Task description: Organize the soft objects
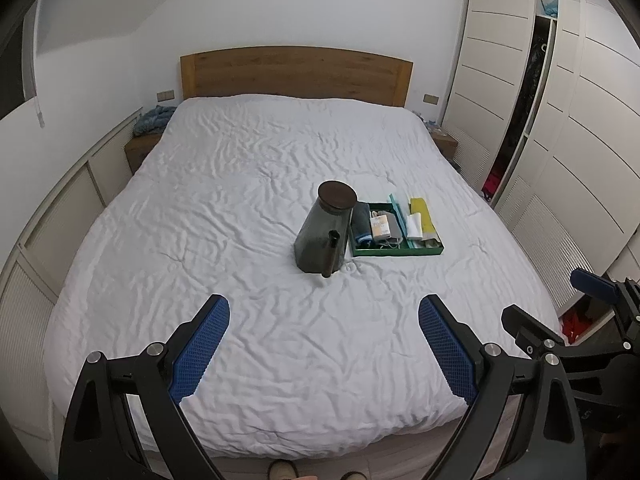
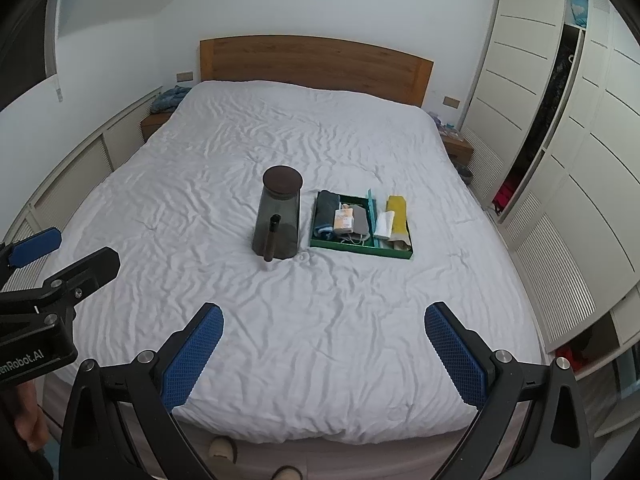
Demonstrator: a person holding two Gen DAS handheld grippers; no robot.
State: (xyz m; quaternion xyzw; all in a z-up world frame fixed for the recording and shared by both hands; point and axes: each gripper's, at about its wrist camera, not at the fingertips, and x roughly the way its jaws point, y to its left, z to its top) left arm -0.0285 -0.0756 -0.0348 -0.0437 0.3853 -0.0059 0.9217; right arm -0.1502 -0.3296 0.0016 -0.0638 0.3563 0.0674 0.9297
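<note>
A green tray (image 1: 396, 253) (image 2: 360, 249) sits on the white bed right of centre. It holds a folded dark blue-grey cloth (image 1: 361, 224) (image 2: 326, 210), a small orange-white pack (image 1: 380, 227) (image 2: 345, 218), a grey cloth (image 2: 360, 220), a white folded item (image 1: 415, 226) (image 2: 385, 224) and a yellow cloth (image 1: 421, 213) (image 2: 398, 214). A dark grey jug (image 1: 322, 236) (image 2: 278, 218) with a brown lid stands just left of the tray. My left gripper (image 1: 324, 346) is open and empty above the bed's foot. My right gripper (image 2: 324, 354) is open and empty there too.
The bed (image 1: 240, 184) has a wooden headboard (image 1: 296, 74). Nightstands stand at both sides, the left one under a blue cloth (image 1: 154, 120). A white wardrobe (image 1: 560, 120) lines the right wall. The person's slippers (image 2: 224, 450) show at the bed's foot.
</note>
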